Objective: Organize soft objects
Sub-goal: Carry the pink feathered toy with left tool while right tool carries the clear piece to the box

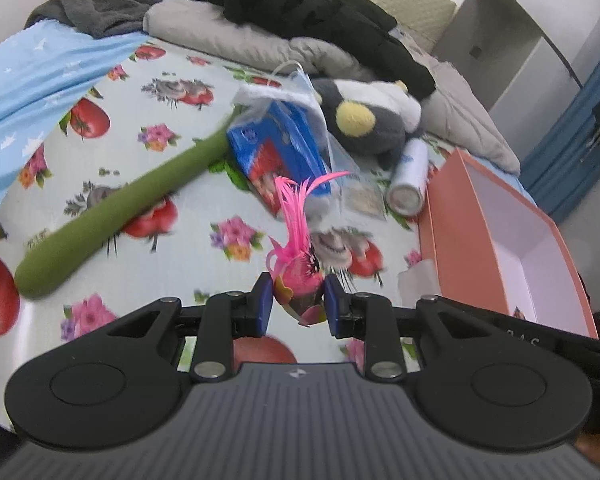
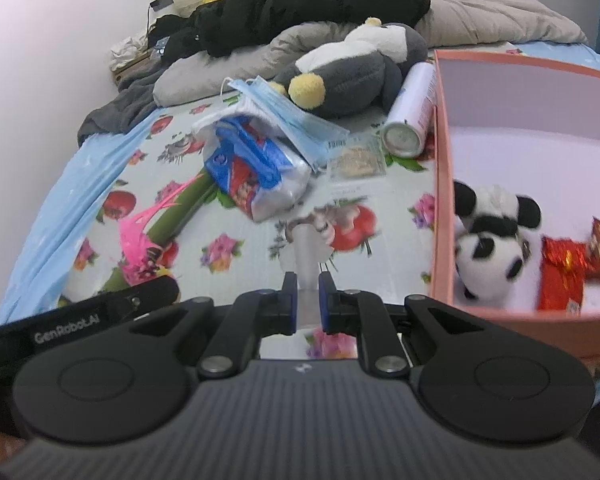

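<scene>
My left gripper is shut on a small pink feathered toy bird, held above the fruit-print bedsheet; the bird's feathers also show at the left of the right wrist view. My right gripper is shut on a pale translucent strip that stands up between its pads; what it is I cannot tell. To the right stands a salmon box holding a panda plush and red packets. A long green plush and a penguin plush lie on the bed.
A bagged blue tissue pack with a face mask on it lies mid-bed. A spray can and a small flat packet lie beside the box. Black and grey clothes and a grey quilt pile up behind; a blue sheet bunches at left.
</scene>
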`<control>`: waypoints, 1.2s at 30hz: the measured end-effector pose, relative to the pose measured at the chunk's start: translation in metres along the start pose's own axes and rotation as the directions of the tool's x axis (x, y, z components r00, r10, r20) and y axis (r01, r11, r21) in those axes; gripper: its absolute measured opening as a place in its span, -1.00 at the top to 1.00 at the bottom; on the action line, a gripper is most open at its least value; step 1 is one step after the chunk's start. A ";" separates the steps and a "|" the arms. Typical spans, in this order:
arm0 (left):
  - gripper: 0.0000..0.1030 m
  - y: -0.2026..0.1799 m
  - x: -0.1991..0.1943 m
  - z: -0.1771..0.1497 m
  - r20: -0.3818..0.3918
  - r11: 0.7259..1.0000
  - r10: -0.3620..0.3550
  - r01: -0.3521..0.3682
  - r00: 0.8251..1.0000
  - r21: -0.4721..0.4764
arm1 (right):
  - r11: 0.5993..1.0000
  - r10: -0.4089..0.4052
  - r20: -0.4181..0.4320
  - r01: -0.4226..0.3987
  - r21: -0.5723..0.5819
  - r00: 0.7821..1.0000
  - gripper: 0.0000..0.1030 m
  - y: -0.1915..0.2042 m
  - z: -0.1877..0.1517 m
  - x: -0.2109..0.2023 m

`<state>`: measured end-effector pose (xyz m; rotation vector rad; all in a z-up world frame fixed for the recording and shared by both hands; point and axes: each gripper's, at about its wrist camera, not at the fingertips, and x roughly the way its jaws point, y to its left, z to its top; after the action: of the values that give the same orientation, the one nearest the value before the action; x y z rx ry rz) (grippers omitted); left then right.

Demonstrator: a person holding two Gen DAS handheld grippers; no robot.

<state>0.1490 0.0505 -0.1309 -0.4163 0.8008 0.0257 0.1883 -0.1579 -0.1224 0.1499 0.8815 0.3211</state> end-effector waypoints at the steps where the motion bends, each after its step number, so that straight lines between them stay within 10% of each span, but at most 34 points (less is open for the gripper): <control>1: 0.39 -0.001 -0.002 -0.003 -0.007 1.000 -0.002 0.002 1.000 0.010 | 1.000 -0.002 -0.002 0.002 0.003 1.000 0.72 -0.002 -0.004 -0.003; 22: 0.38 -0.076 -0.041 0.046 0.012 0.974 -0.110 0.105 0.994 0.199 | 1.000 -0.005 0.186 0.000 0.029 0.983 0.72 -0.019 0.023 -0.077; 36: 0.38 -0.128 -0.071 0.062 0.059 0.942 -0.209 0.185 0.976 0.279 | 0.996 -0.088 0.348 0.088 0.017 0.933 0.72 -0.032 0.045 -0.137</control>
<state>0.1647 -0.0343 0.0026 -0.2309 0.6609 -0.2500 0.1490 -0.2343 -0.0017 0.1621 0.5338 0.2010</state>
